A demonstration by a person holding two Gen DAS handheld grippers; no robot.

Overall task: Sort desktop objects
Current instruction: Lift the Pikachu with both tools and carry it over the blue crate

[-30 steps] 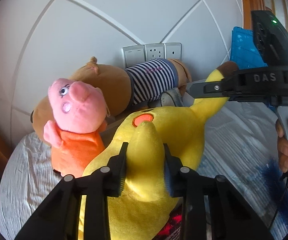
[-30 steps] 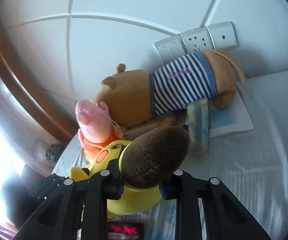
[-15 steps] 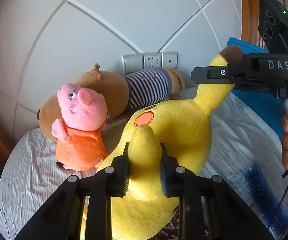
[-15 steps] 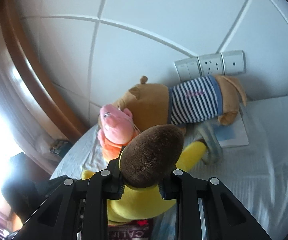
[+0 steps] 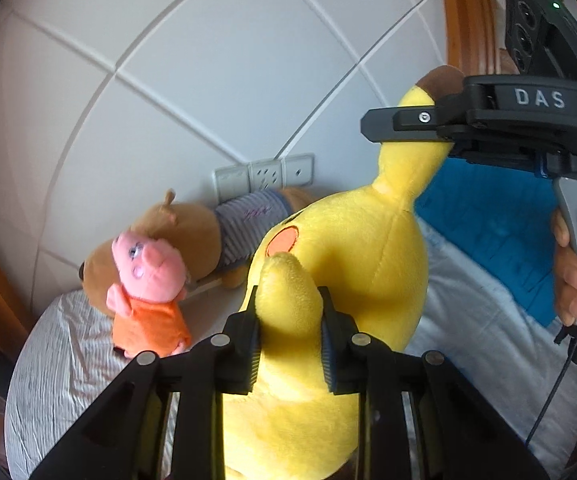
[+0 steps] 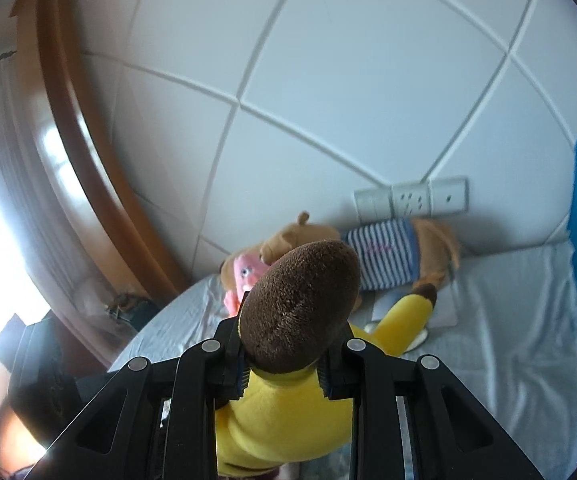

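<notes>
A big yellow plush toy (image 5: 352, 264) with brown ear tips hangs in the air above the bed, held by both grippers. My left gripper (image 5: 290, 320) is shut on one of its yellow limbs. My right gripper (image 6: 282, 356) is shut on an ear just below its brown tip (image 6: 300, 300); in the left wrist view that right gripper (image 5: 440, 128) sits at the upper right, a hand on its handle. A pink pig plush in an orange shirt (image 5: 150, 292) stands on the bed, leaning on a brown plush in a striped shirt (image 5: 244, 224).
The bed carries a white striped sheet (image 5: 64, 356). A blue cloth (image 5: 488, 232) lies at the right. Wall sockets (image 6: 412, 200) sit above the brown plush on the white panelled wall. A wooden frame (image 6: 76, 168) and bright window are at the left. A flat white book (image 6: 440, 312) lies on the sheet.
Both grippers have risen with the yellow plush, lifting it off the bed. The pig and the brown plush now look smaller and lower in both views.
</notes>
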